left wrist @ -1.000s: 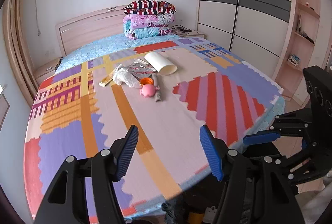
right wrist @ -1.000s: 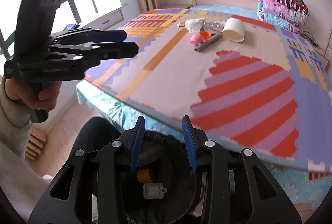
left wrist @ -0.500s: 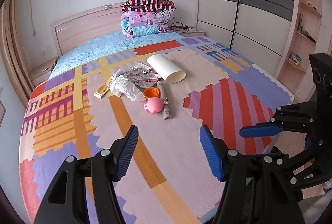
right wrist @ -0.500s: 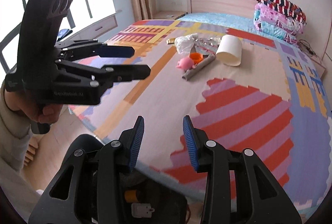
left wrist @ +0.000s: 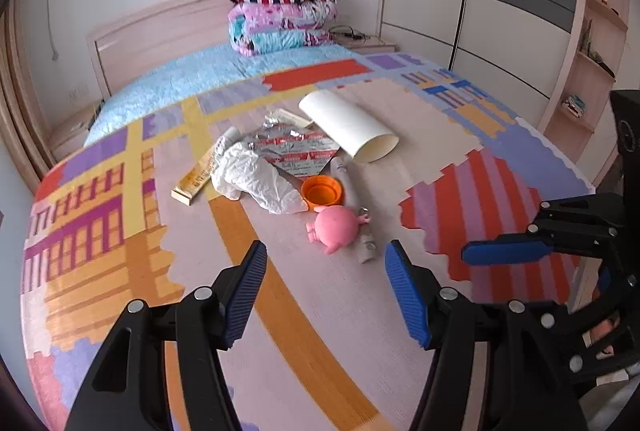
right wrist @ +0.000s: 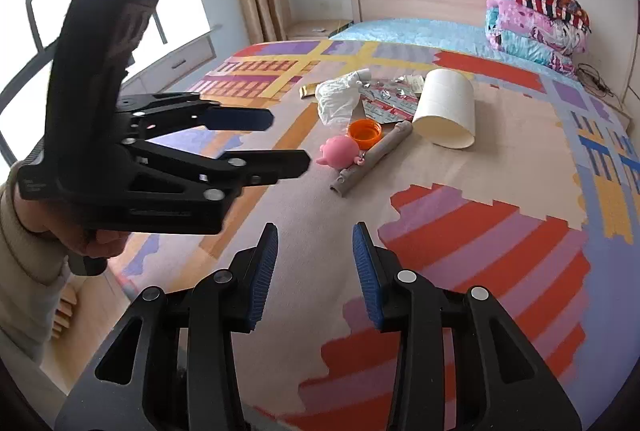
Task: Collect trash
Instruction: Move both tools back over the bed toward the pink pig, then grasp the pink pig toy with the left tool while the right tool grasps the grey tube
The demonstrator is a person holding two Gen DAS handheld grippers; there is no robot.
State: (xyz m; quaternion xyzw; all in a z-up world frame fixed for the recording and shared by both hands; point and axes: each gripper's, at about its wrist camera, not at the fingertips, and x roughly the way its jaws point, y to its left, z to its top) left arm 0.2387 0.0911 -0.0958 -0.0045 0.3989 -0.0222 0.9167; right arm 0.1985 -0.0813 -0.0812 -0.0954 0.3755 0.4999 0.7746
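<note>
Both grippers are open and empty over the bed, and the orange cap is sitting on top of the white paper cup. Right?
Not quite. The orange cap lies on the bed cover beside the pink toy, apart from the tipped-over white paper cup, as the left wrist view shows. The left gripper and right gripper are open and empty.

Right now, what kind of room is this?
It looks like a bedroom. There is a big bed with a wooden headboard, folded quilts stacked at its head, and a tall sliding-door wardrobe beside it.

Black gripper frames, ribbed blue pads, silver screws, beige sleeve.
</note>
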